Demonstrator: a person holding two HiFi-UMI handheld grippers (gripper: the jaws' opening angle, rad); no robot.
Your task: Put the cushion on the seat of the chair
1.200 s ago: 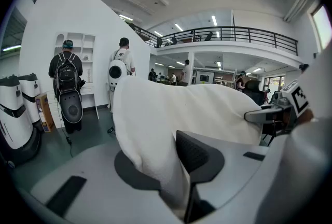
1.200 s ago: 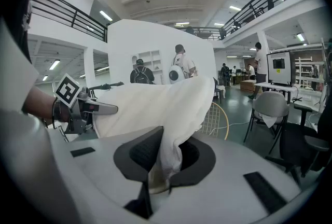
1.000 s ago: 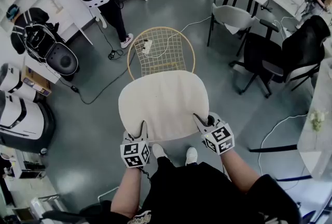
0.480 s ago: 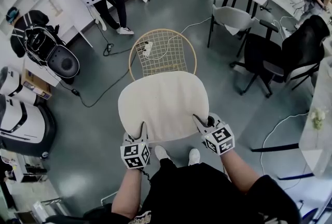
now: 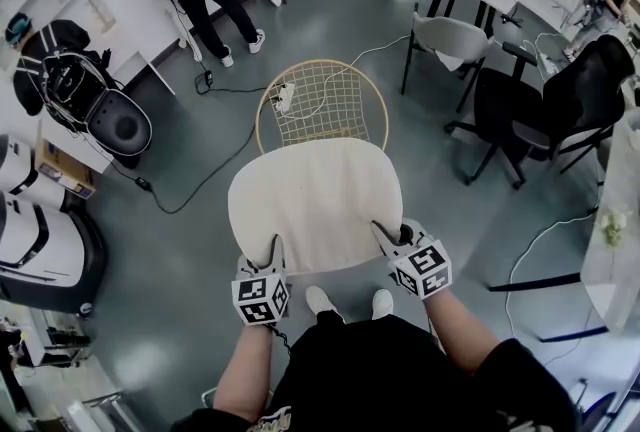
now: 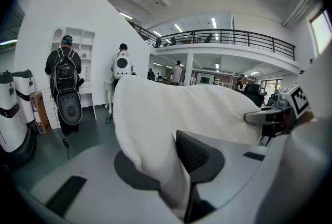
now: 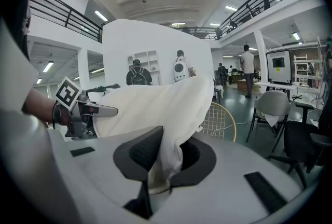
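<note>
**A:** What does the cushion look like?

**B:** The cushion (image 5: pixel 315 205) is cream-white and soft, a flat pad with rounded corners, spread out nearly level.

**A:** Where is it?

**B:** Held up above the grey floor (image 5: pixel 170 250). In the head view its far edge covers the near rim of the chair (image 5: pixel 322 105), a round wire-mesh seat with a golden rim. It is not on the seat.

**A:** And the grip?

**B:** The left hand-held gripper (image 5: pixel 271 250) is clamped on its near left corner, with fabric bunched between the jaws. The right hand-held gripper (image 5: pixel 386 233) pinches the near right corner.
</note>
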